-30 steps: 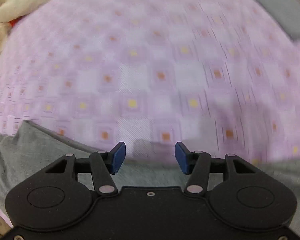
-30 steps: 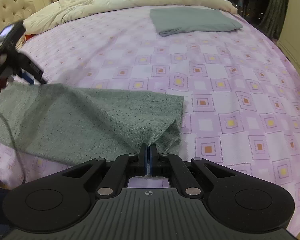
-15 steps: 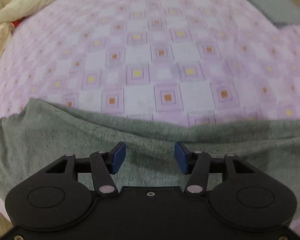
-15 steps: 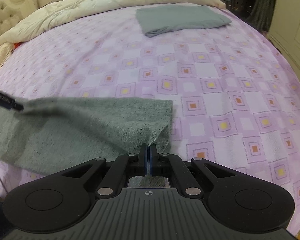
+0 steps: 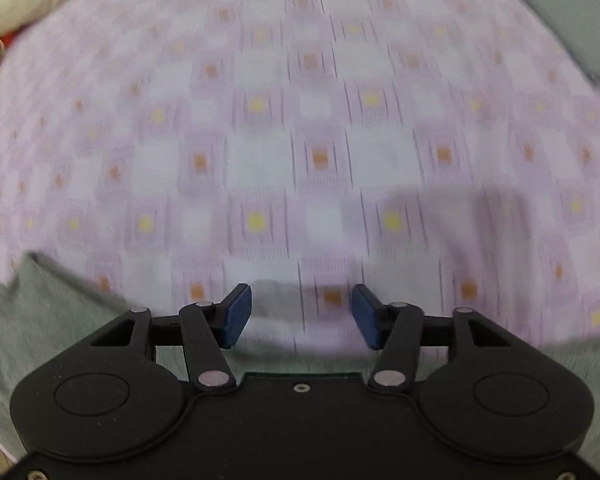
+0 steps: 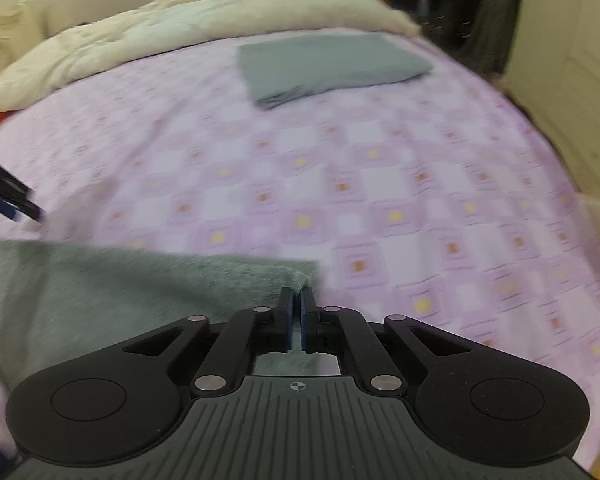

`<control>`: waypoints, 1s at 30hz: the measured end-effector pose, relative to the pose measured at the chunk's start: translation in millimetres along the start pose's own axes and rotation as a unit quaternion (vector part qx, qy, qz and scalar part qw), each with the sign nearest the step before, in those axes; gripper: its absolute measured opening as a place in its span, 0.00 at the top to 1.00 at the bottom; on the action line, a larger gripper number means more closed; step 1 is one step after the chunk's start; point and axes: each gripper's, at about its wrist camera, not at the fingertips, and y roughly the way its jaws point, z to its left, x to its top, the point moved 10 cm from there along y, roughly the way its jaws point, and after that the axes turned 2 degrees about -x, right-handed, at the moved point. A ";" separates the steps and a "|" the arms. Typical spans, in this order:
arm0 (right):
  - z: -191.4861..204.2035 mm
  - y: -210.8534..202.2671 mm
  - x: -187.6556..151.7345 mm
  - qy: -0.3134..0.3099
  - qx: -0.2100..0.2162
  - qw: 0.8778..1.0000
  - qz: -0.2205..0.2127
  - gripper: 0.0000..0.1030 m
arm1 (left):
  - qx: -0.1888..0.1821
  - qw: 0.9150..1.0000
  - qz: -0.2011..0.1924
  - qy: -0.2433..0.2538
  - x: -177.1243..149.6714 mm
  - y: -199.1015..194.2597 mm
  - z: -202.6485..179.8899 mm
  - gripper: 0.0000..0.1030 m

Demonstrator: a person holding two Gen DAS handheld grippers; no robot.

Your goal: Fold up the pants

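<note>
Pinching a corner of the grey-green pants (image 6: 100, 292) in my right gripper (image 6: 298, 312), jaws just easing apart, my left gripper (image 5: 300, 314) half-open and empty, I judge the fold barely begun.

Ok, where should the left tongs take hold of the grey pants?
Take the far edge of the pants, where it meets the bed sheet. The cloth lies flat there, so come down from above with the open left tongs astride that edge, probably sliding one pad under from the sheet side.
</note>
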 end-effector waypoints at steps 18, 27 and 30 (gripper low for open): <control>59.7 48.2 7.8 -0.042 0.015 0.998 0.032 0.82 | 0.027 0.995 0.000 0.094 -110.0 -1.9 -8.2 0.35; 4.3 -19.2 -39.7 0.169 0.007 0.985 0.035 0.46 | 0.015 0.997 0.017 0.067 -105.0 4.6 -0.8 0.33; -7.7 -24.9 -68.3 0.230 0.004 0.971 0.055 0.44 | 0.014 0.998 0.015 0.064 -103.9 6.6 3.4 0.28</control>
